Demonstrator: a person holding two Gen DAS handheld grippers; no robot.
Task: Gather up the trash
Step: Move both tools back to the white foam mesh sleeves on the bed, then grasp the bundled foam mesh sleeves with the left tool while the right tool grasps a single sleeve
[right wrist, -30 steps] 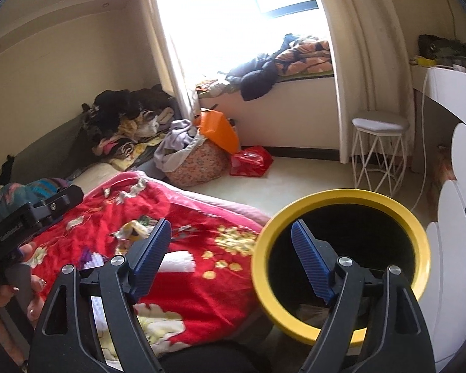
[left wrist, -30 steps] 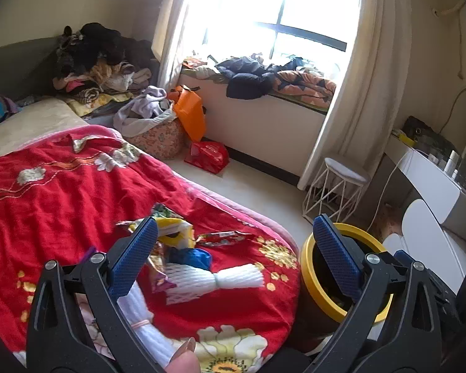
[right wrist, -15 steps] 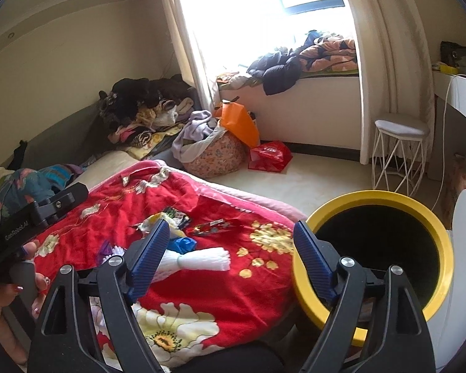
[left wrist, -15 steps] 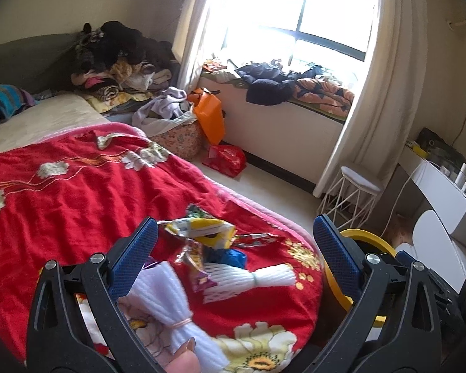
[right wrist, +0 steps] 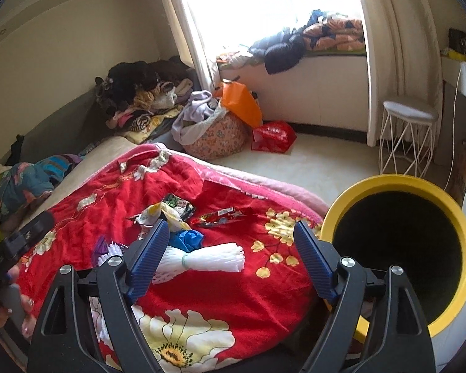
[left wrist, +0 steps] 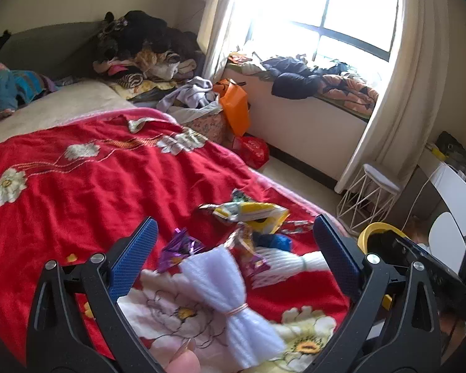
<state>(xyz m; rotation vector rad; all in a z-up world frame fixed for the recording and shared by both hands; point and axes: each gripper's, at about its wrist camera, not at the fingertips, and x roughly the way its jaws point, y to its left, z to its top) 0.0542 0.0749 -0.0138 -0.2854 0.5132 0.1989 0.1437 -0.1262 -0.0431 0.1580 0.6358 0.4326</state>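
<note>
Several pieces of trash lie on the red flowered blanket [left wrist: 77, 192]. They include a white foam net bundle [left wrist: 230, 295], a second foam net [right wrist: 208, 256], a yellow snack wrapper [left wrist: 251, 213], a purple foil wrapper [left wrist: 178, 248], a blue crumpled piece [right wrist: 186, 237] and a red wrapper [right wrist: 220, 216]. My left gripper [left wrist: 233, 233] hangs open above the near foam bundle and holds nothing. My right gripper [right wrist: 230, 230] is open over the second foam net and holds nothing. The yellow-rimmed black bin [right wrist: 388, 181] stands beside the bed, to the right.
Beyond the bed are a floral basket of clothes [right wrist: 214, 136], an orange bag [right wrist: 242, 102] and a red bag [right wrist: 273, 135] on the floor. A white wire stool [right wrist: 407, 136] stands by the curtain. Clothes are piled at the bed's head [left wrist: 139, 49].
Both grippers have swung left, away from the bin and over the blanket. The trash now sits between the fingers, and the bin has slid to the right edge of each view.
</note>
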